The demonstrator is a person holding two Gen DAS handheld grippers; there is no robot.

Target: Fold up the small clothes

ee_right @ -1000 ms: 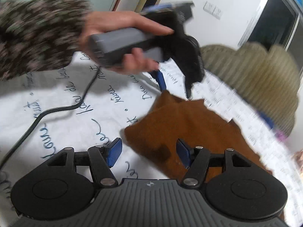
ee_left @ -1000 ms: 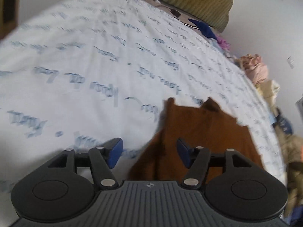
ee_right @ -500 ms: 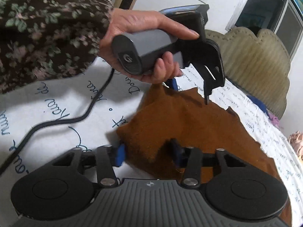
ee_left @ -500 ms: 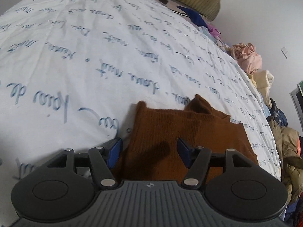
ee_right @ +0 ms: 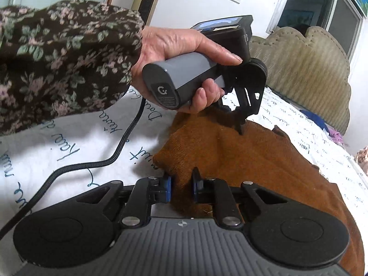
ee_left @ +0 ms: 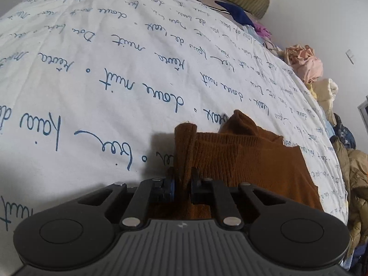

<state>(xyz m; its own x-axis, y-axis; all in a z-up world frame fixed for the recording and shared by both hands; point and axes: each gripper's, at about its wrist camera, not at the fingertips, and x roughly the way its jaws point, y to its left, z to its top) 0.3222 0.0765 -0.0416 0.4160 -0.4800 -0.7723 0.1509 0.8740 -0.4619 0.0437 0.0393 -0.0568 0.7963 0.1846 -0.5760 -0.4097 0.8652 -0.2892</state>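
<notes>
A brown knit garment [ee_left: 241, 161] lies on the white bed sheet [ee_left: 115, 80] printed with blue script. My left gripper [ee_left: 183, 184] is closing its jaws, and a raised fold of the garment's left edge is pinched between the blue pads. In the right wrist view the same garment [ee_right: 253, 161] spreads to the right. My right gripper [ee_right: 181, 187] is closing on its near corner, and cloth fills the gap between the pads. Farther back, a hand [ee_right: 184, 46] in a floral sleeve holds the left gripper [ee_right: 239, 124], tips down on the garment's far edge.
A black cable [ee_right: 103, 161] runs across the sheet at the left. A padded headboard [ee_right: 310, 69] stands at the far end of the bed. Heaped clothes [ee_left: 306, 62] and jackets [ee_left: 354, 172] line the bed's right edge by the wall.
Both grippers' jaws went from wide apart to pinching the brown cloth. The left gripper moved over the garment's left edge, and that edge now stands up in a fold.
</notes>
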